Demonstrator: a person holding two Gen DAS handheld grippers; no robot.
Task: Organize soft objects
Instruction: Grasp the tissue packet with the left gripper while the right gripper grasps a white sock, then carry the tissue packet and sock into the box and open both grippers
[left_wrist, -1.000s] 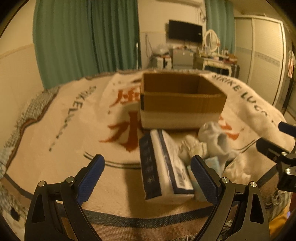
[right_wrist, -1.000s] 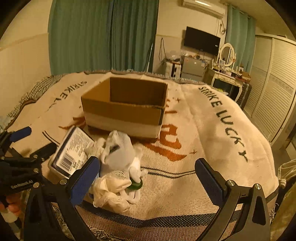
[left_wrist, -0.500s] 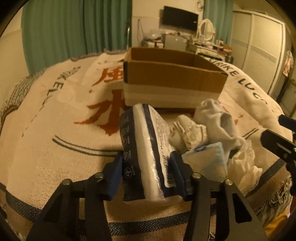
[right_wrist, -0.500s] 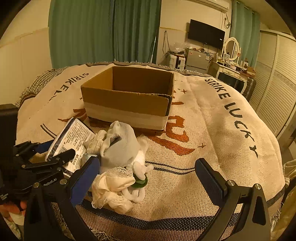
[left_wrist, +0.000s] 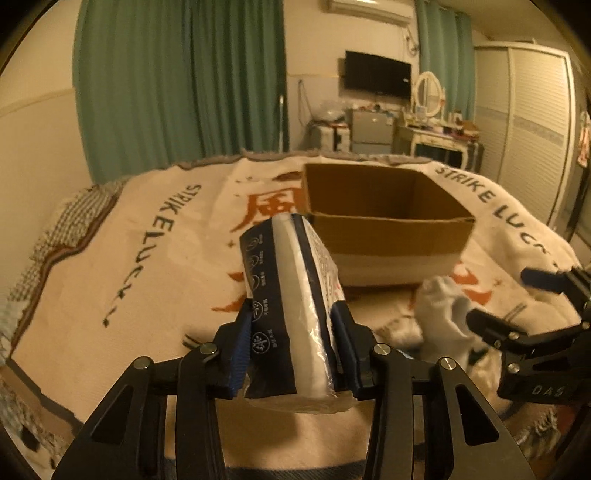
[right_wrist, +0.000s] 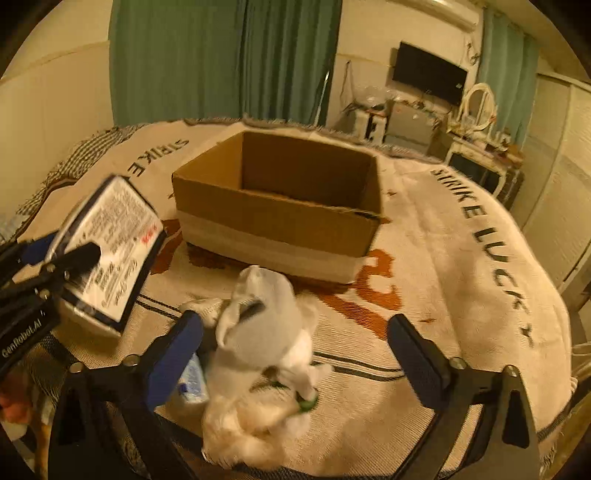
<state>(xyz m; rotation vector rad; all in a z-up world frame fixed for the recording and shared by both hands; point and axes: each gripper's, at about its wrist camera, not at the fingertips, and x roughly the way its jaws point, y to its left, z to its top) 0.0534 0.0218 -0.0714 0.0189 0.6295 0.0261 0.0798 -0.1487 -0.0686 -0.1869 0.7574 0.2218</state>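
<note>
My left gripper (left_wrist: 293, 343) is shut on a navy and white tissue pack (left_wrist: 291, 295) and holds it above the blanket, near the front left of the open cardboard box (left_wrist: 388, 218). The pack (right_wrist: 110, 243) and the left gripper (right_wrist: 59, 262) also show in the right wrist view, left of the box (right_wrist: 280, 206). My right gripper (right_wrist: 295, 354) is open over a heap of white socks and cloths (right_wrist: 262, 332). The heap also shows in the left wrist view (left_wrist: 439, 314), beside the right gripper (left_wrist: 517, 302).
A cream blanket (right_wrist: 461, 258) with dark lettering covers the bed. A small light blue packet (right_wrist: 192, 380) lies by the heap. Green curtains (left_wrist: 177, 85), a wardrobe (left_wrist: 535, 125) and a dresser (left_wrist: 436, 140) stand behind the bed.
My left gripper has closed on the tissue pack and lifted it off the blanket toward the box. My right gripper has moved down and closer over the sock heap, still open.
</note>
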